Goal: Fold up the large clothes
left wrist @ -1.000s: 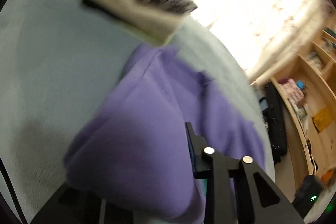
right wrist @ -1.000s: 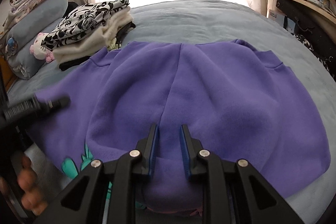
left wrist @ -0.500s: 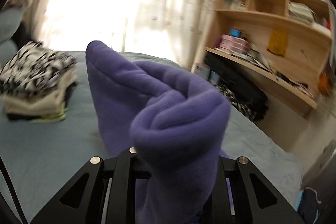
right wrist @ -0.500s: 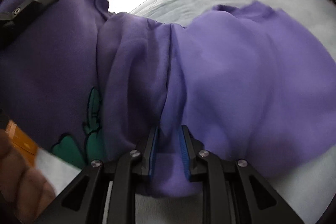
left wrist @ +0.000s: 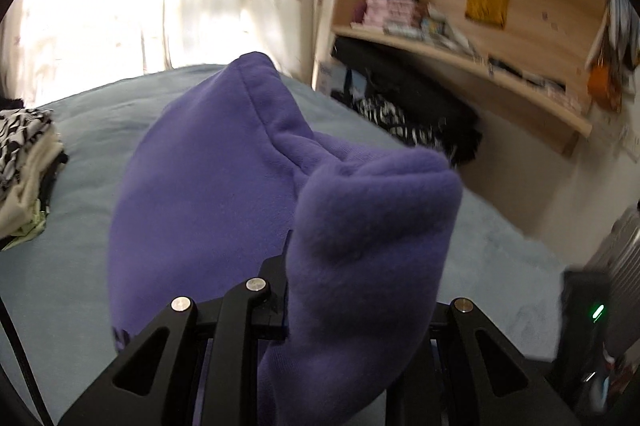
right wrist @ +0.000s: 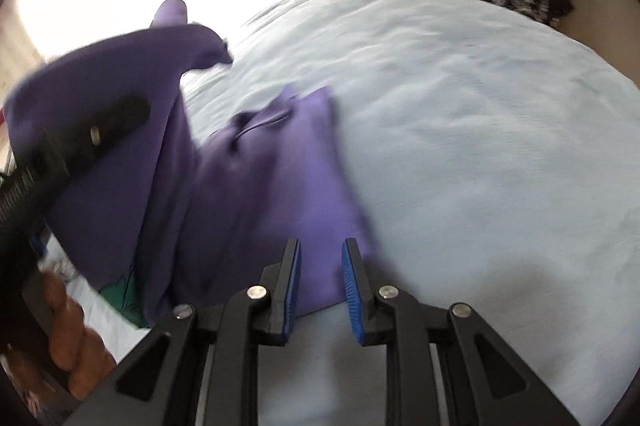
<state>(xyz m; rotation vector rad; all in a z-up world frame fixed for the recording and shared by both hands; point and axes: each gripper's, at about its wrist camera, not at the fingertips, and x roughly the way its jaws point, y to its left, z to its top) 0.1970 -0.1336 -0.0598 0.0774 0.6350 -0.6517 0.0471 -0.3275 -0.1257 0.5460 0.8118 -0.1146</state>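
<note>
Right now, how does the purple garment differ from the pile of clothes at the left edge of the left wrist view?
The purple garment is held up, bunched and unfolded, in the left gripper; the pile of clothes lies folded and stacked on the bed. The purple garment is one plain colour; the pile of clothes shows a black-and-white pattern on top, cream beneath. Both are clothing.
</note>
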